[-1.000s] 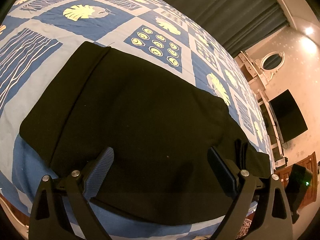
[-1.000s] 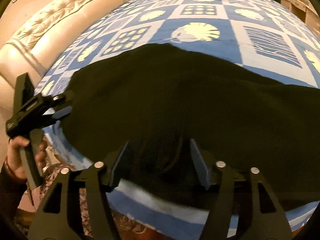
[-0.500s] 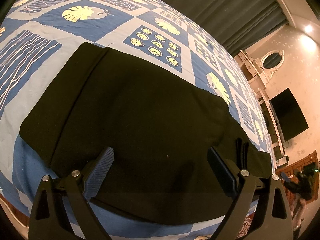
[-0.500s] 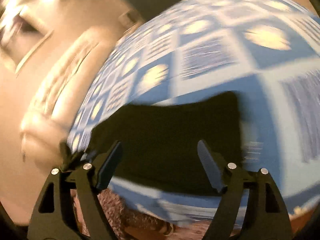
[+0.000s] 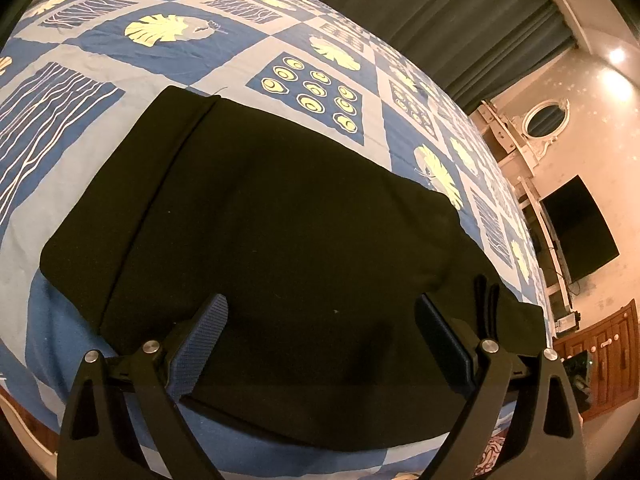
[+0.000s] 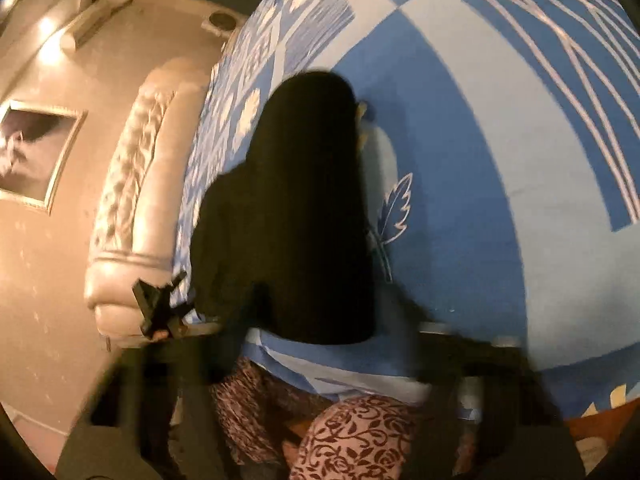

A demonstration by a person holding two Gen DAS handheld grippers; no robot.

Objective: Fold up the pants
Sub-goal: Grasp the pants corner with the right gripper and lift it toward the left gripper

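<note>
The left gripper (image 5: 320, 332) hangs with its fingers (image 5: 198, 344) spread wide over the near edge of the black pants (image 5: 280, 232). Nothing sits between the ribbed pads, and whether the tips brush the cloth cannot be told. The right gripper (image 6: 332, 364) is smeared by motion blur; its fingers look spread apart and empty, but how far open they are I cannot tell for sure.

The pants lie folded into a compact dark rectangle on the bed cover (image 5: 120, 52), a blue and white patchwork with pale leaf and stripe prints, close to its near edge. In the left wrist view a narrower flap shows along the left side of the fold, and stacked layers show at the near right corner. In the right wrist view the pants (image 6: 296, 216) appear as a long dark shape on the cover (image 6: 460, 160), with the left gripper (image 6: 160, 308) small at their near left edge. A padded headboard (image 6: 128, 176) stands at the far left.
</note>
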